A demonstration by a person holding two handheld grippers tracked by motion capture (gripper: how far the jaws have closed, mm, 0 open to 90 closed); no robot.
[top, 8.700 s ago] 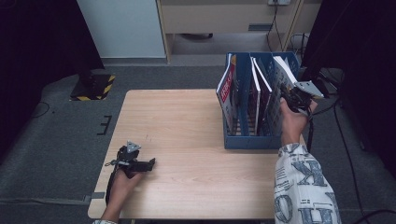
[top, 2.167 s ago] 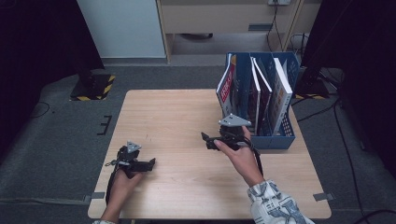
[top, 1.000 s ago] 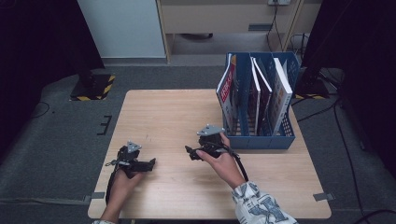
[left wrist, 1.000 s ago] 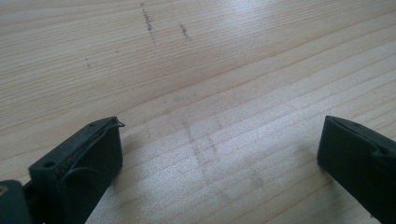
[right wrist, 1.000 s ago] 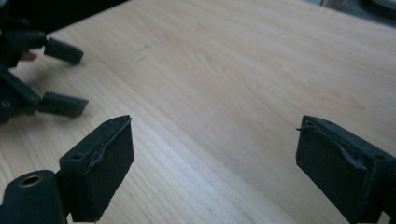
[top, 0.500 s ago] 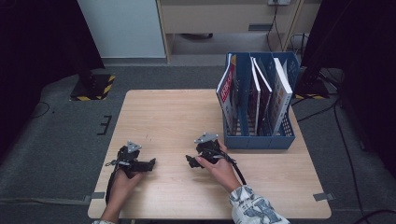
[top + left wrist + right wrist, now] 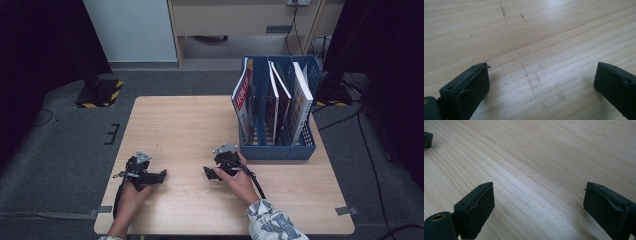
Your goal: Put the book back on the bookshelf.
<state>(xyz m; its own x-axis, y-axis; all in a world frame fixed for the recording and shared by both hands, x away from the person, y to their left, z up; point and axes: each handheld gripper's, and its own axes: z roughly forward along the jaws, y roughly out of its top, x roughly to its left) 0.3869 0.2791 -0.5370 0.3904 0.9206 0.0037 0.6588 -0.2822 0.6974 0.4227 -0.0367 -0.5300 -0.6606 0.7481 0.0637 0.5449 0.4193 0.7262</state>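
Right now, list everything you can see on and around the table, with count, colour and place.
Light wooden table: one, pale wood, centre of the high view.
Blue plastic file rack: one, blue, on the table's far right part.
Upright books in the rack: several, red, dark and white covers, standing in the rack's slots; exact count unclear.
Yellow-and-black striped floor base: one, on the grey floor beyond the table's left corner.
Black cables: a few, on the floor to the right.
Left tongs: one, black, jaws open, resting on the table near the front edge.
Right tongs: one, black, jaws open, low over the table in front of the rack.
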